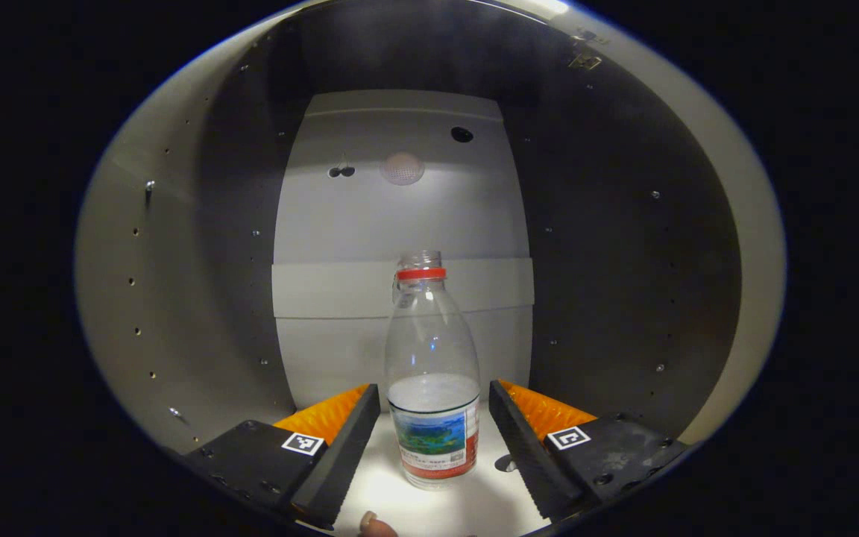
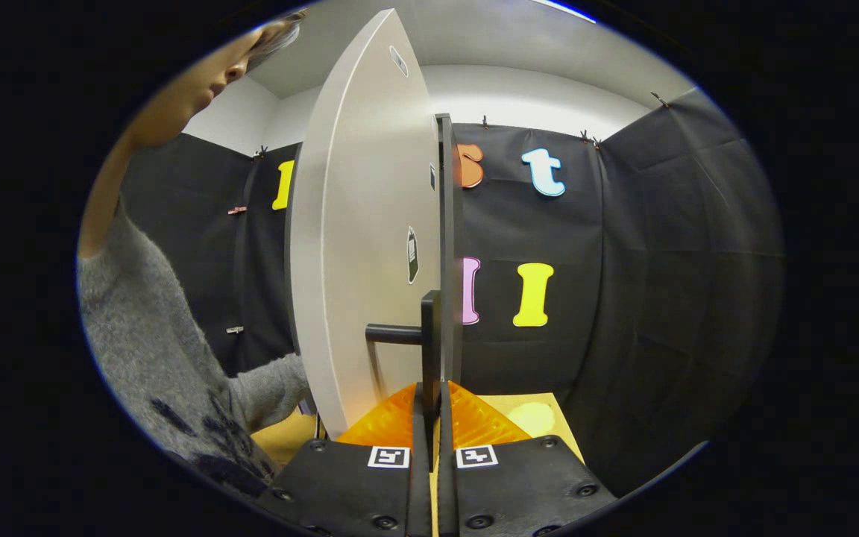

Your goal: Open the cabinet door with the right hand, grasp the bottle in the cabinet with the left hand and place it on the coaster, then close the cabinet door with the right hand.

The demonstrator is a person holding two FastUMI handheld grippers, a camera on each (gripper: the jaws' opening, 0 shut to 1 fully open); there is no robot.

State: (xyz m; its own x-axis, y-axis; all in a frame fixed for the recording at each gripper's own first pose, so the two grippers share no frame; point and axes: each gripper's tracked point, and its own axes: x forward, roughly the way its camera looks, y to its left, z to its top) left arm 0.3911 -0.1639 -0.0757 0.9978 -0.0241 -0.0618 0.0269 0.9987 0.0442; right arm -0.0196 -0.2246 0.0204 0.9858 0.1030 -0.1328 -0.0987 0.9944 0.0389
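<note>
We have the cabinet door [image 2: 362, 246] open, right tongs [image 2: 429, 418] clamped on its handle [image 2: 427, 335], and left tongs [image 1: 433, 425] wide around the uncapped water bottle [image 1: 433, 373] at six o'clock inside the cabinet [image 1: 400, 224]; grasping, placing on the coaster [image 2: 530, 418] and closing remain.

You have one bottle [image 1: 433, 373] standing in one cabinet [image 1: 176, 283], with one red ring [image 1: 421, 274] at its neck and one label [image 1: 435, 440] around its base. You hold two tongs: the left [image 1: 434, 418] and the right [image 2: 430, 418]. You see one door [image 2: 362, 246], one handle [image 2: 418, 335], one coaster [image 2: 532, 418] and one table [image 2: 504, 406].
</note>
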